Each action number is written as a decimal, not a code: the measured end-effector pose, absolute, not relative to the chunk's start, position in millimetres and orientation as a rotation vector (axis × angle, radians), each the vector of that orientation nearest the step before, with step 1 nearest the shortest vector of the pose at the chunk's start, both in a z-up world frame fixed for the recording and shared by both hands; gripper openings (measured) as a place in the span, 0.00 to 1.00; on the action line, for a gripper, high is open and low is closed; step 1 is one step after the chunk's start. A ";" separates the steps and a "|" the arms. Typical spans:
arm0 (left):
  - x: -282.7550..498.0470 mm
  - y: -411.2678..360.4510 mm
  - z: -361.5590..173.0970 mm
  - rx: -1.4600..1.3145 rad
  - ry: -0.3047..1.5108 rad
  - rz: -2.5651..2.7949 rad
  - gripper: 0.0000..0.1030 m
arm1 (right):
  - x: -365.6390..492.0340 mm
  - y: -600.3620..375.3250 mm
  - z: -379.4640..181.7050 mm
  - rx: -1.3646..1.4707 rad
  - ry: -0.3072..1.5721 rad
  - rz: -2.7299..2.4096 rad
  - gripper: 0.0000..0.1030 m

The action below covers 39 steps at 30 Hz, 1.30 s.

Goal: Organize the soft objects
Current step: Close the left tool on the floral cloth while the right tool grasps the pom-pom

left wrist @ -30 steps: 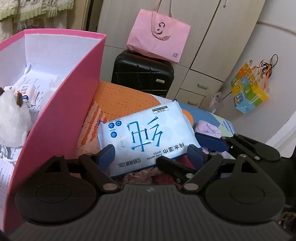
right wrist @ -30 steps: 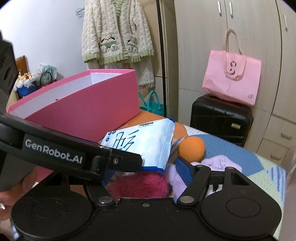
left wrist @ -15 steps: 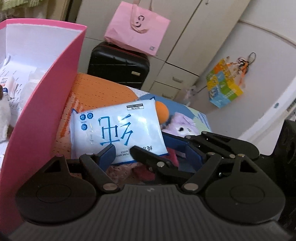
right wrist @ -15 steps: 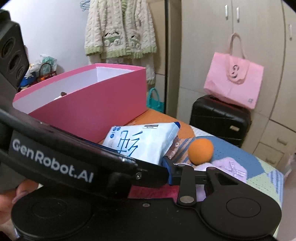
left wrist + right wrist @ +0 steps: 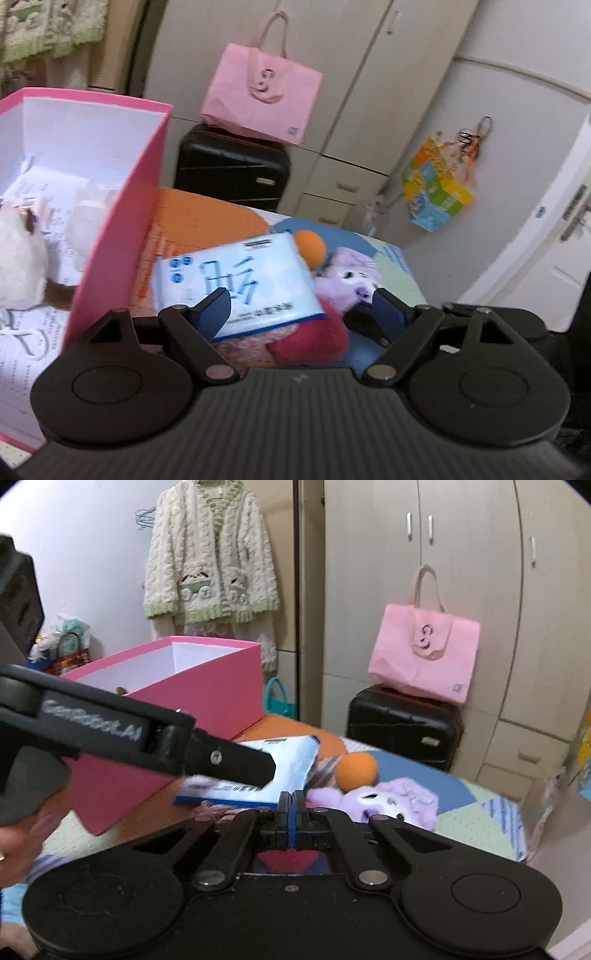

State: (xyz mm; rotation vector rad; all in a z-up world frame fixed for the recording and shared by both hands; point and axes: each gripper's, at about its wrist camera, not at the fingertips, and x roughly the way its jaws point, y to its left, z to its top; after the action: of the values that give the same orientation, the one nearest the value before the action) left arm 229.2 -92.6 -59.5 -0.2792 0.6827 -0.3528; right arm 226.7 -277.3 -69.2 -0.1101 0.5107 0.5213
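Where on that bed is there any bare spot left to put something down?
The patchwork bedspread lies bare to the right of the purple plush toy, toward its far corner. It is crowded from the tall pink cardboard box to that plush: blue wipes packet, orange ball, magenta fluffy thing.

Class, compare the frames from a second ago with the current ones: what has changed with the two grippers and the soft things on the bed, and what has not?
The right gripper has closed: its jaws, open around the dark red fluffy thing a second ago, now meet with nothing visibly between them. The left gripper remains open around the wipes pack. Pack, orange ball, purple plush and pink box lie as before.
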 end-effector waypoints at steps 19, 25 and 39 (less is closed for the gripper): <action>227.9 -96.5 -68.3 -0.204 0.690 -0.344 0.77 | 234.5 -272.3 -82.8 -0.149 0.554 0.558 0.62; 224.0 -99.9 -73.6 -0.187 0.712 -0.373 0.60 | 223.2 -262.4 -80.7 -0.234 0.523 0.584 0.66; 208.5 -98.9 -92.0 -0.120 0.727 -0.329 0.54 | 220.3 -242.0 -113.2 -0.392 0.506 0.562 0.71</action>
State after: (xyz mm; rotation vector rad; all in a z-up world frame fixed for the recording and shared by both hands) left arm 208.5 -98.9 -92.0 -0.1196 0.7272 -0.3292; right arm 220.3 -242.0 -113.2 -0.3915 0.5064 0.5619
